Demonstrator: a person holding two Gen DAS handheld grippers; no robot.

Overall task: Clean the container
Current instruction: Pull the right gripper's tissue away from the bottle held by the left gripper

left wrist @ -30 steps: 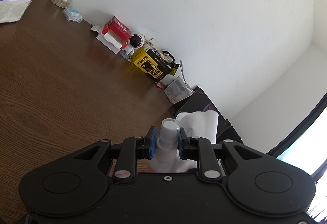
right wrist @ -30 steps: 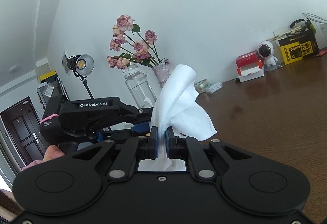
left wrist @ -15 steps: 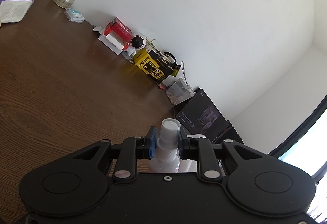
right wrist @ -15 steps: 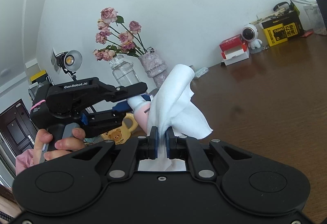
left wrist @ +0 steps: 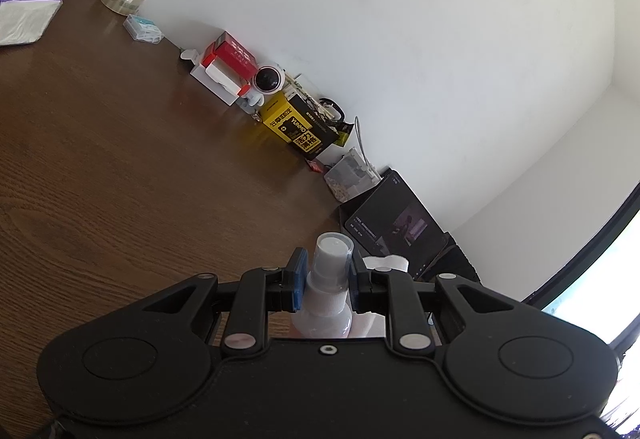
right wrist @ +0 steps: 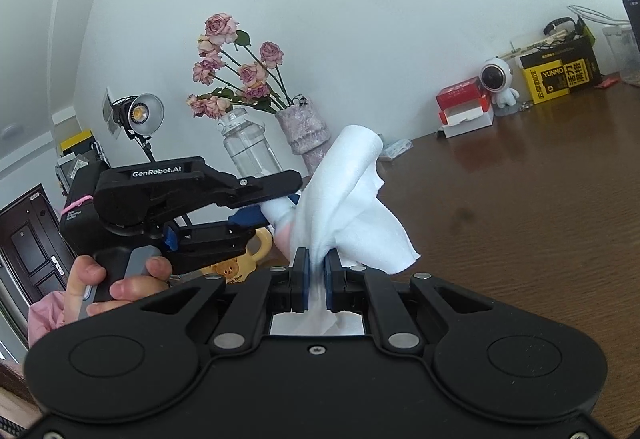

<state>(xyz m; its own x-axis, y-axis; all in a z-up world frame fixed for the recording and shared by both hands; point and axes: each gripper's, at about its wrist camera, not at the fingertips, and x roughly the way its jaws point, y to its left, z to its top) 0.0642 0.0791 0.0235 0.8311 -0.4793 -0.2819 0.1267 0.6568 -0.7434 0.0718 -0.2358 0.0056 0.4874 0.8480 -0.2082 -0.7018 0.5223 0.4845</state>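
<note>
Table (left wrist: 120,167): brown wood grain, spreads below and ahead of both grippers. Wall (left wrist: 400,19): white, beyond the table's far edge. Left gripper (left wrist: 325,275): jaws clamped on the neck of the bottle (left wrist: 329,279), blue pads pressing either side; bottle is white plastic with a capped spray top pointing forward, held off the table. In the right view the same gripper (right wrist: 276,207) comes in from the left, a hand (right wrist: 116,279) wrapped round its grip. Right gripper (right wrist: 316,279): jaws pinched together on a bunched white wipe (right wrist: 352,199), which stands up ahead of the pads and drapes right; its folds lie against the bottle (right wrist: 280,215), just left of the wipe. Tablet (left wrist: 396,227): dark screen, ahead and right of the left gripper. Vase (right wrist: 304,131) with pink roses, ahead and left of the right gripper; clear jug (right wrist: 248,147) beside it. Yellow mug (right wrist: 240,263): partly hidden under the left gripper. Yellow-black box (left wrist: 300,127): far ahead, against the wall.
</note>
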